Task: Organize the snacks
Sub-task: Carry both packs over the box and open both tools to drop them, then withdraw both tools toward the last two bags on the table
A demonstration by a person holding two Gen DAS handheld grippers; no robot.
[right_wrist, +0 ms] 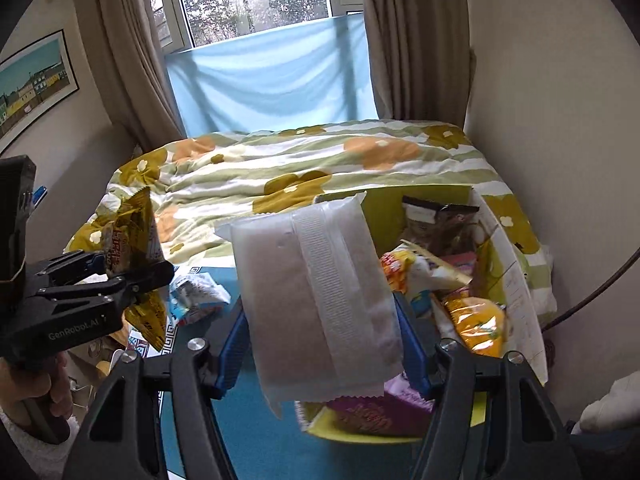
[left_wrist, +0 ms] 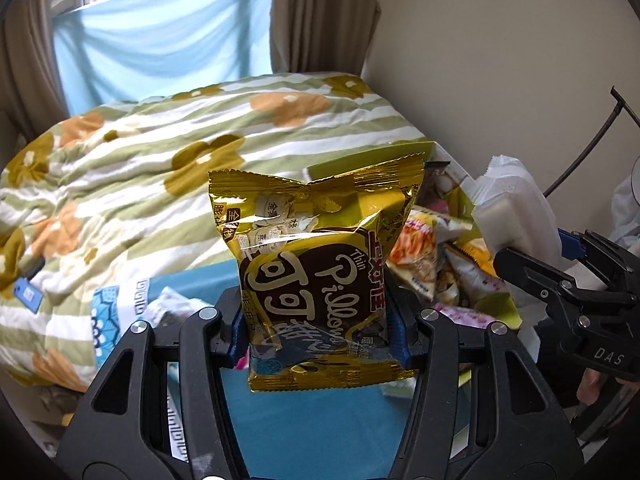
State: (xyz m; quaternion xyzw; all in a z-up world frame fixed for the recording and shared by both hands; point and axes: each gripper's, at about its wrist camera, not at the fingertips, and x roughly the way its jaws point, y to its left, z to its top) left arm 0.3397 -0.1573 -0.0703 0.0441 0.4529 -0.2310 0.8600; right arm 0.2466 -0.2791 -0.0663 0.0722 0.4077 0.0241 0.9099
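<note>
Snacks are in both hands at once. The left gripper (left_wrist: 320, 320) pinches a gold snack packet (left_wrist: 316, 272) by its lower half, so the packet stands upright between the jaws with its long axis running up from the fingers. The right gripper (right_wrist: 320, 344) is clamped on a white translucent packet (right_wrist: 316, 300) held the same way, long axis upright, its crimped bottom edge hanging below the pads. Both packets are lifted clear of the blue cloth (right_wrist: 280, 440) that lies on the near edge of the bed, in front of the flowered quilt (right_wrist: 320, 160). The green box (right_wrist: 384, 208), already heaped with other snacks, stands at the bed's right side against the wall. In the right wrist view it sits just beyond and to the right of the white packet, so the right hand is plainly nearer; the gold packet hangs further left, with the right gripper between it and the box. A loose wrapper (right_wrist: 196, 296) lies on the cloth's left part.
</note>
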